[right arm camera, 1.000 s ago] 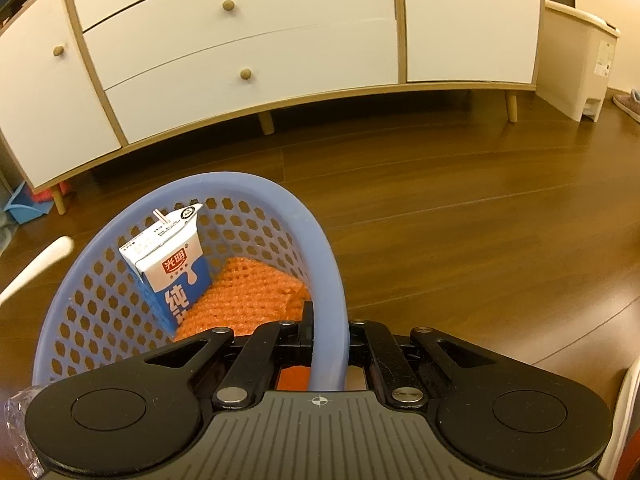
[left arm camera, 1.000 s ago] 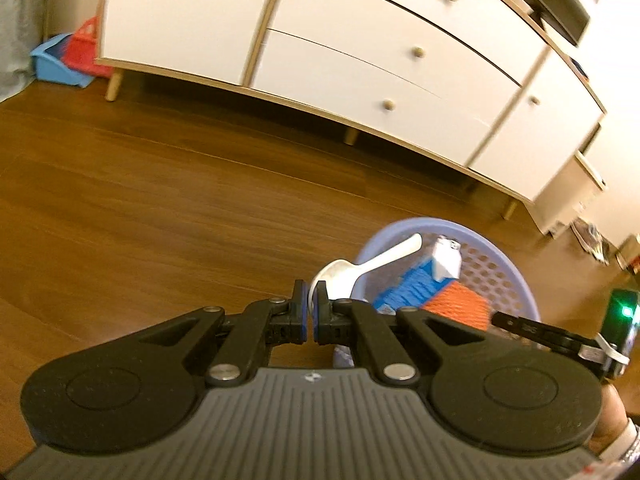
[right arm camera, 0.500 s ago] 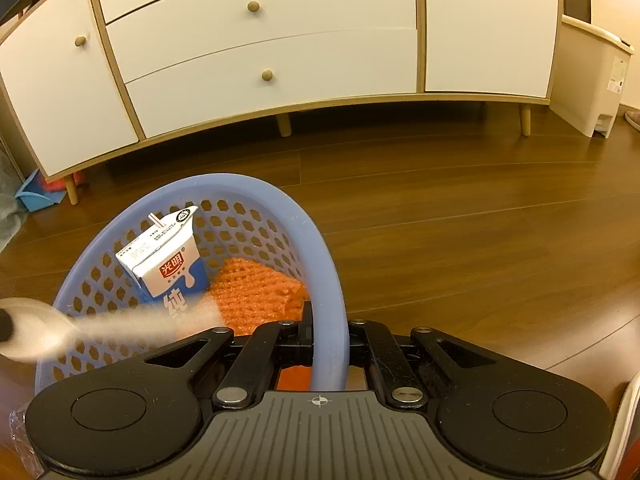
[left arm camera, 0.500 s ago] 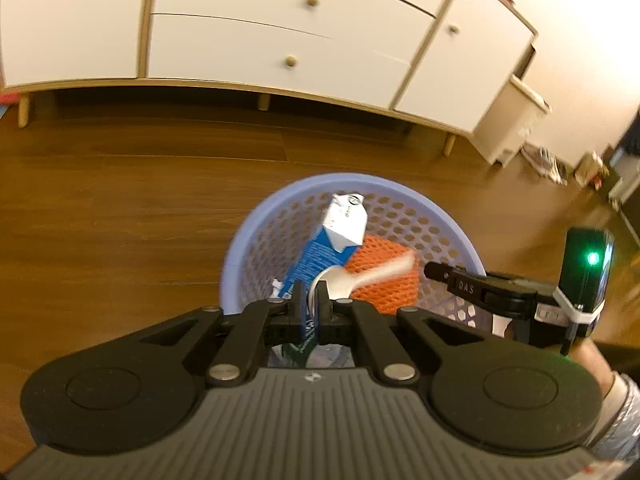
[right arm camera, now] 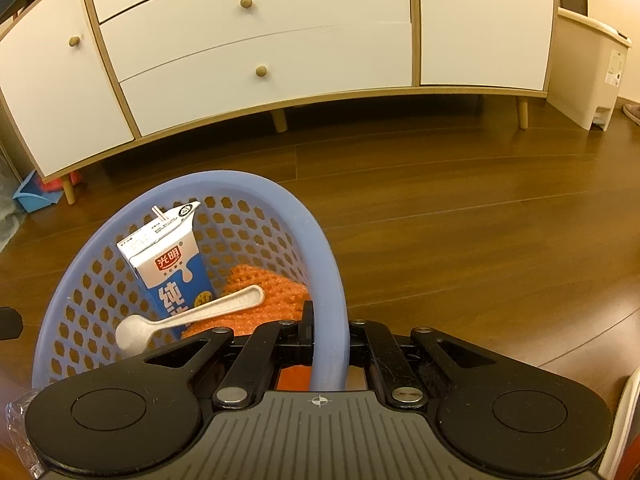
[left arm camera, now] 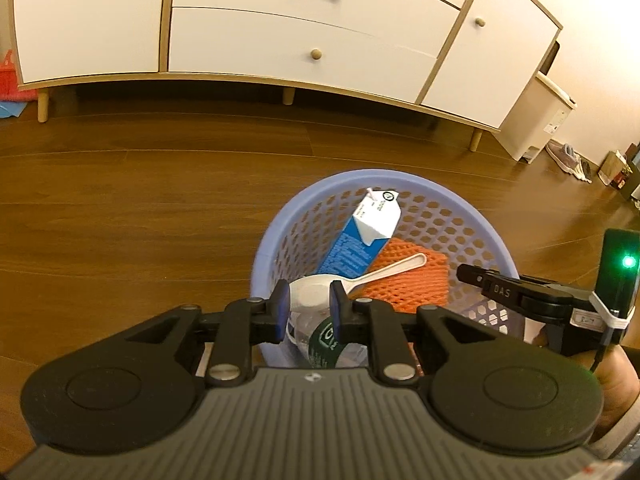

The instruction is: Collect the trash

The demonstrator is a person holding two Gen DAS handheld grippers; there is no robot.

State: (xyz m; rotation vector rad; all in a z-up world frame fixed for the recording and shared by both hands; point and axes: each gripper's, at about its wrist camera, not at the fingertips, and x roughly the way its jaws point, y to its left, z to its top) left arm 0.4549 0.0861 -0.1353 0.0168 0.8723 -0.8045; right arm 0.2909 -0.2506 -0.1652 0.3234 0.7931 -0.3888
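Since the earlier frames, the left gripper (left arm camera: 308, 304) has opened its jaws and the white plastic spoon (right arm camera: 188, 316) has dropped into the lavender basket (right arm camera: 334, 272). Jaws now stand apart above the basket's near side. Spoon lies across the blue-and-white milk carton (right arm camera: 172, 268) and the orange foam net (left arm camera: 408, 280). Right gripper (right arm camera: 328, 336) is clamped on the basket rim, in front of the white sideboard (right arm camera: 260, 36).

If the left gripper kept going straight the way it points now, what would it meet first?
Probably the white plastic spoon, whose bowl lies between the left gripper's open fingers, over the lavender basket. Depth is unclear.
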